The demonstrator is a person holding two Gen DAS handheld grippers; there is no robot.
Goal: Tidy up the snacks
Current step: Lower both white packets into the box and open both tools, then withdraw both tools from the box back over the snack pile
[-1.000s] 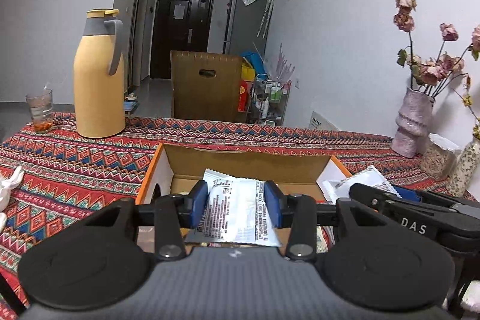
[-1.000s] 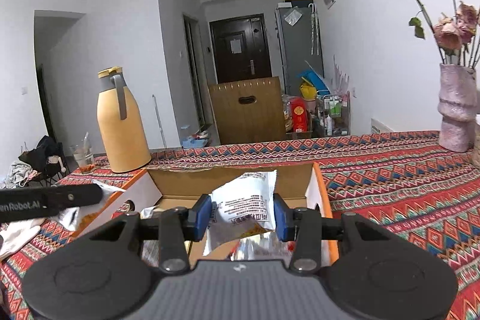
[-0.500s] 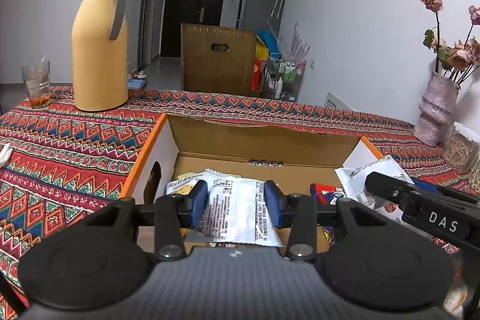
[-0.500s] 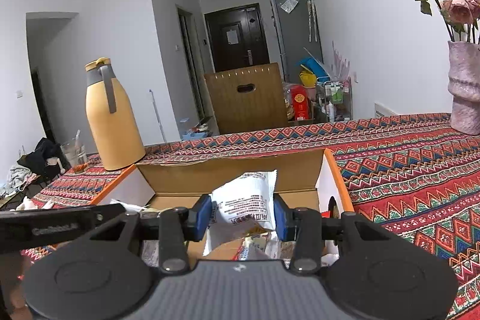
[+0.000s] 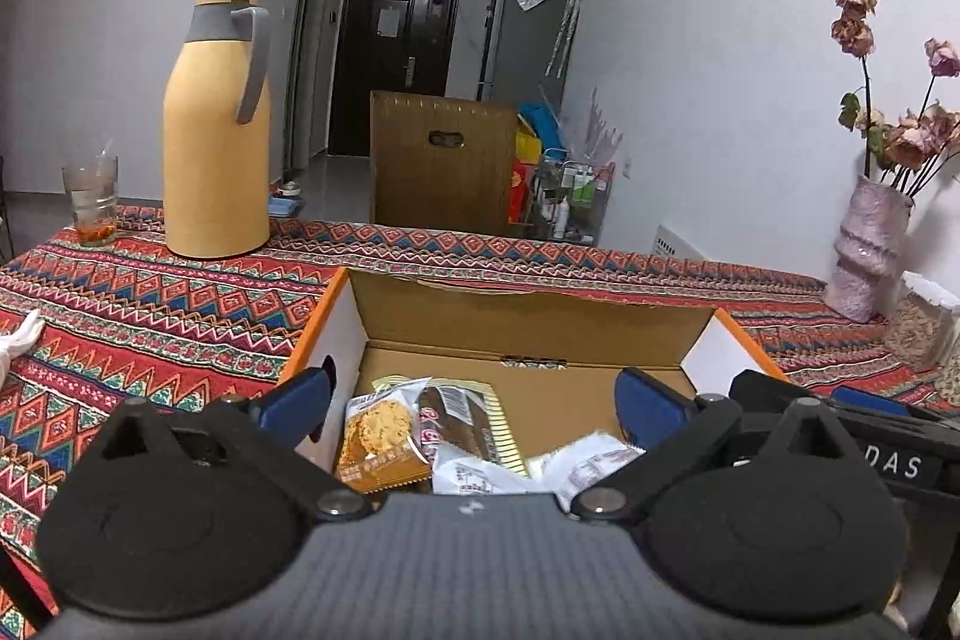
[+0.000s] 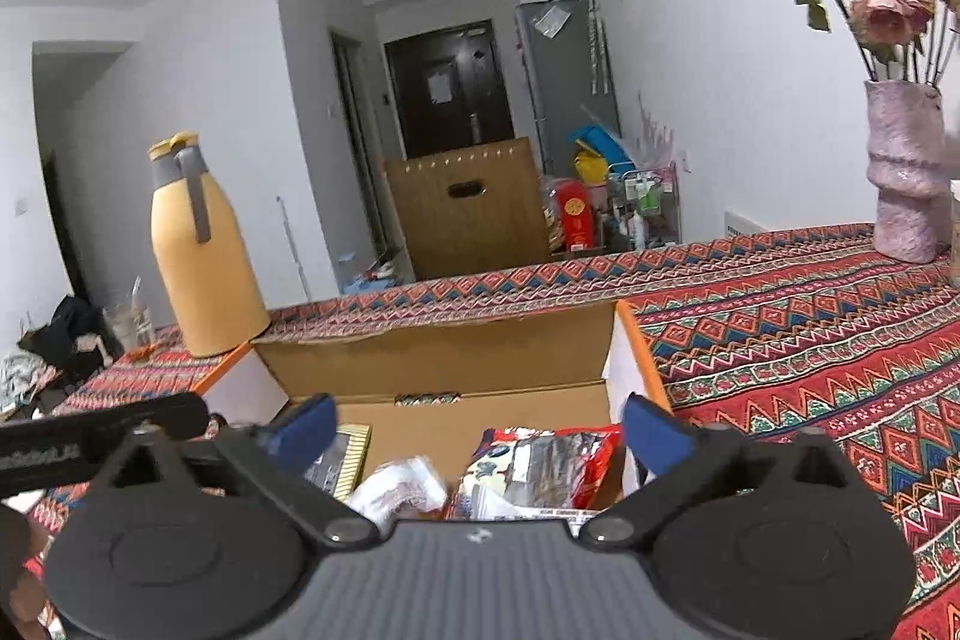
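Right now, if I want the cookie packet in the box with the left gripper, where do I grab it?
Take the cookie packet by its top crimped edge, coming from above. It leans against the box's left wall, the brown packet pressing its right side, so its flanks look blocked. The left gripper, jaws just opened wide with nothing between them, likely fits.

2 close wrist views over box point(image 5: 528, 316)

Your left black 2-finger gripper with blue pads point(image 5: 474, 400) has just sprung its jaws wide, nothing pressed between them; your right black blue-padded gripper point(image 6: 477, 427) likewise, both tilted slightly downward.
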